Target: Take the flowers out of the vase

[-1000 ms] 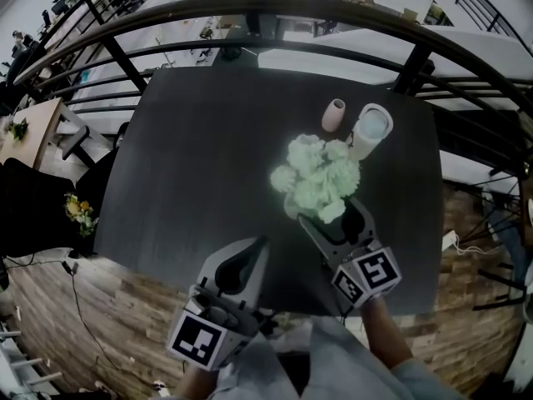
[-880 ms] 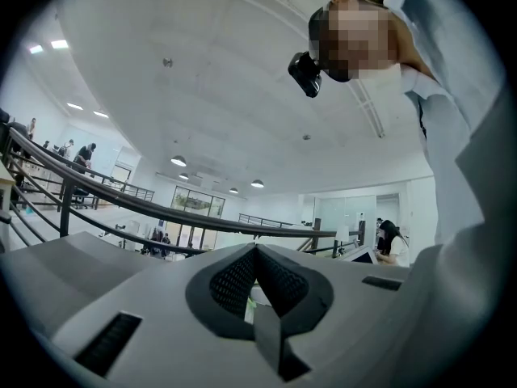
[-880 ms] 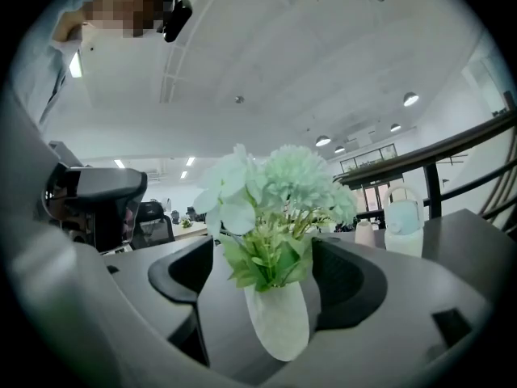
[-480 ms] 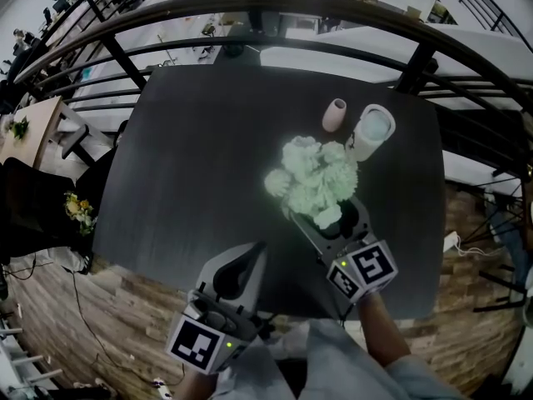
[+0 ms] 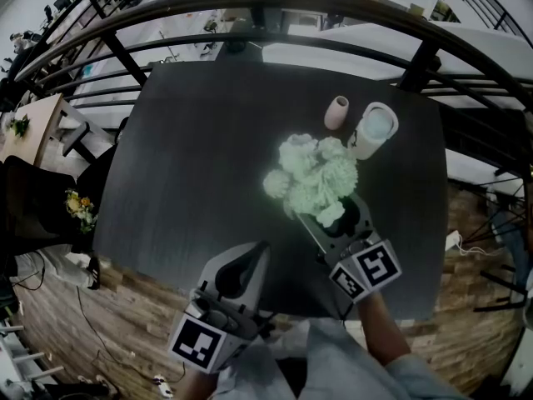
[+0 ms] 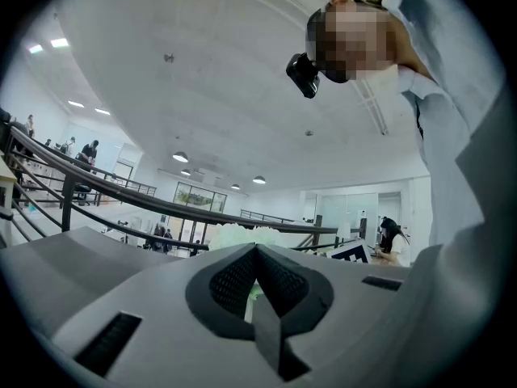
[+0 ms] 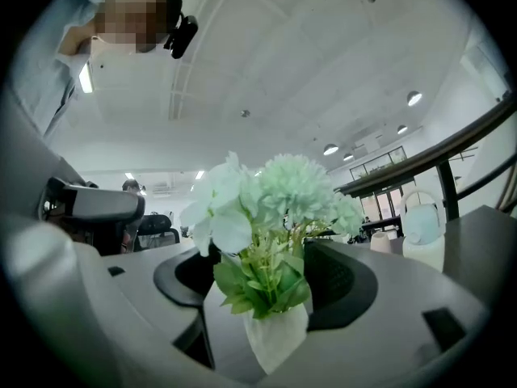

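Vase (image 7: 279,338) of flowers (image 7: 275,192) stands between right gripper's (image 5: 337,215) spread, just-closing jaws; left gripper's (image 5: 261,247) jaws are pressed together.

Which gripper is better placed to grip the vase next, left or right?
Right. The right gripper straddles the vase; its jaws have just been closing but do not yet press on it. The left gripper sits back near the table edge, jaws together, short of the flowers.

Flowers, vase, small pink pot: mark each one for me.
flowers (image 5: 312,177), head view, centre of the pale bunch
vase (image 7: 276,339), right gripper view, white front below the leaves
small pink pot (image 5: 336,112), head view, its side
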Demonstrator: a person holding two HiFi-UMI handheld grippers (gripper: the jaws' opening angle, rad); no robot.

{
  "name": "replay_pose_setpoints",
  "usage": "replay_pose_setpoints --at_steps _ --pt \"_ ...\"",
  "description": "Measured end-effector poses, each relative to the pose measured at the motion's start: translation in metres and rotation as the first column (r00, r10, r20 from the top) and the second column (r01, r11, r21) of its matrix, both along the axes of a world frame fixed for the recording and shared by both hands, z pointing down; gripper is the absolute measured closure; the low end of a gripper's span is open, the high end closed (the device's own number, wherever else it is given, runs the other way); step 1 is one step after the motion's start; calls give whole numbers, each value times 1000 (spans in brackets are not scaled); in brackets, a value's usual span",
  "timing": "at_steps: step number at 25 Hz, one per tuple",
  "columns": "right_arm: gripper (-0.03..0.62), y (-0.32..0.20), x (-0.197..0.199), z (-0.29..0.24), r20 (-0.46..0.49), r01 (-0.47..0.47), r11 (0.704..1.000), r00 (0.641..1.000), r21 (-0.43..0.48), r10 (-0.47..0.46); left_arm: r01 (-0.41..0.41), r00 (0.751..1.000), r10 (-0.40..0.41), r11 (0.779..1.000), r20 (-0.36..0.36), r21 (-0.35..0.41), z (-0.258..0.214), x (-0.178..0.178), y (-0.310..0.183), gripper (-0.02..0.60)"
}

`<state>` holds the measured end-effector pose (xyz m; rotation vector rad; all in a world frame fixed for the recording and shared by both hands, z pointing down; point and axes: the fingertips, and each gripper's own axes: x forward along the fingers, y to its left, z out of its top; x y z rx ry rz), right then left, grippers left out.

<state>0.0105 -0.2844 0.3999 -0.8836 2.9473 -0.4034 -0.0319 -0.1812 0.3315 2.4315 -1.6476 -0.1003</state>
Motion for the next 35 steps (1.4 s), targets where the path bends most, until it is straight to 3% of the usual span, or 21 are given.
replay_pose_setpoints --at_steps 12,35 --pt "342 0 3 -15 45 -28 999 999 37 26 -16 1000 16 1000 -1 2 3 -2 1 583" --pt "344 -3 11 -54 86 -42 993 996 109 33 -34 999 34 999 4 32 -11 4 5 583"
